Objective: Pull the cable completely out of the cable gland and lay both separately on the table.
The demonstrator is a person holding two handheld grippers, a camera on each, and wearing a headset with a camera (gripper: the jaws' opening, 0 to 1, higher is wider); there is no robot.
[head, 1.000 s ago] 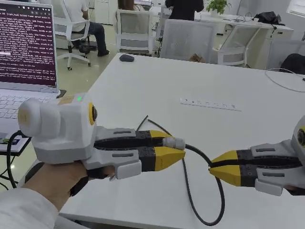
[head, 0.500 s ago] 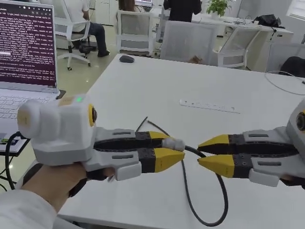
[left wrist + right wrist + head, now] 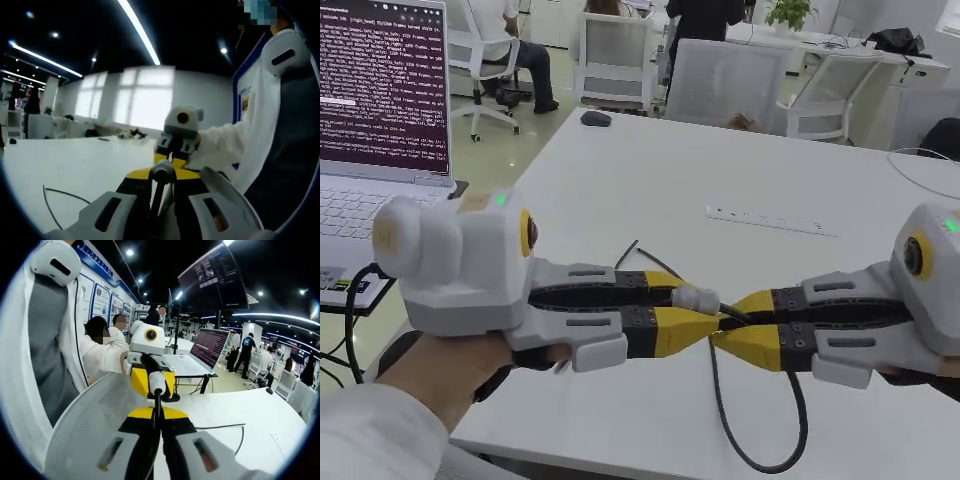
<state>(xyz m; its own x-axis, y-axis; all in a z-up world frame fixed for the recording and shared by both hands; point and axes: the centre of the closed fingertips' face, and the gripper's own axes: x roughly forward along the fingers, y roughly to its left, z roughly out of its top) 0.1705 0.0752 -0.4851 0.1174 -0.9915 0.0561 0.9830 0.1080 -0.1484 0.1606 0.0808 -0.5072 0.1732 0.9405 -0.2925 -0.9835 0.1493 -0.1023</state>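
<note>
While two grippers meet tip to tip above the white table (image 3: 620, 180), the left gripper (image 3: 688, 305) has its jaws closed on the one grey gland (image 3: 697, 298). The right gripper (image 3: 732, 322) is pinched tight on the one black cable (image 3: 715, 385), just beside the gland. Below the gland the cable hangs in a single loop toward the table.

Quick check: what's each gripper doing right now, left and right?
Left gripper: closed, holding the cable gland.
Right gripper: closed on the cable, right beside the gland.
</note>
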